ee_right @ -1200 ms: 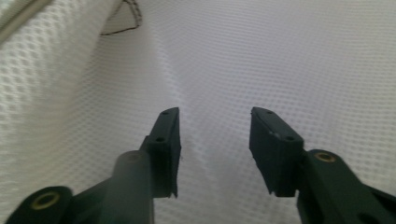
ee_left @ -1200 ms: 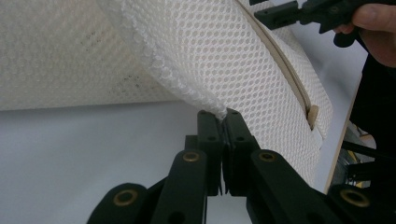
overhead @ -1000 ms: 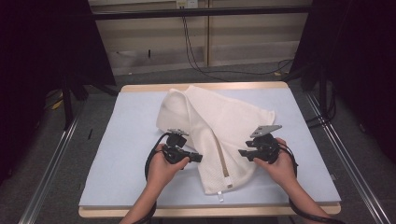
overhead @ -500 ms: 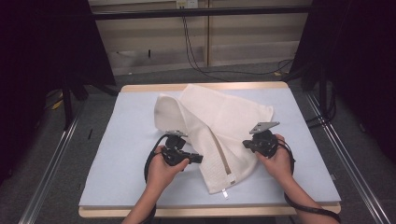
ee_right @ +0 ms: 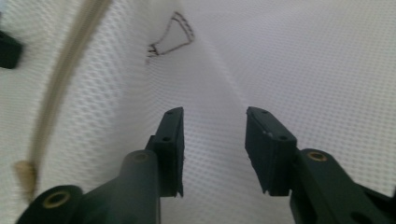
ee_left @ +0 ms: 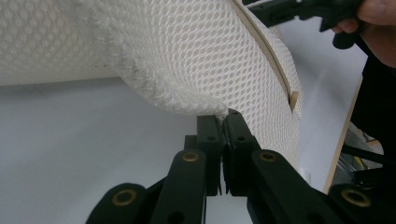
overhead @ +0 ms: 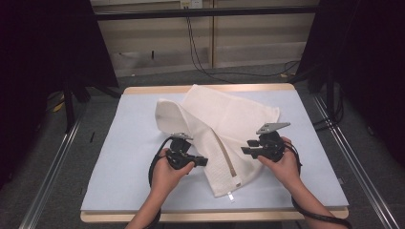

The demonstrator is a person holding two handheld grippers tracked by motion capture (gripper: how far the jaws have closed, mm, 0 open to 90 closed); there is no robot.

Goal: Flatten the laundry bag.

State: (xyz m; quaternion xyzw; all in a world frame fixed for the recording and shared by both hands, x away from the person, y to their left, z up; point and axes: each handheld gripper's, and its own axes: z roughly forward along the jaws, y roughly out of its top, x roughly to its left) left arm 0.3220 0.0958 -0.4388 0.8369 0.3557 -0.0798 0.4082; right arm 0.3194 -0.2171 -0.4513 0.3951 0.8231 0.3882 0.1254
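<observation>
High view: a white mesh bag lies on the pale blue mat of the worktop, spread from the far middle toward the near edge, where it narrows to a point. A beige zip runs along its length, ending near a small tab at the near tip. One flap of the bag is folded over at its far left.

The left tongs, in the person's left hand, point rightward at the bag's left edge. The right tongs, in the right hand, point leftward over the bag's right half, a grey three-cornered plate on top. The two tongs face each other across the zip, well apart.

Left gripper view: the left tongs are pressed together on a thin fold of the mesh bag, pinching its edge at the tips. The zip curves away at the upper right, where the right hand also appears.

Right gripper view: the right tongs stand spread, having just been opening, with nothing gripped between them. Mesh lies beneath and ahead; whether the tips touch it cannot be told. The zip passes at the left, and a dark outlined mark sits on the mesh farther ahead.
</observation>
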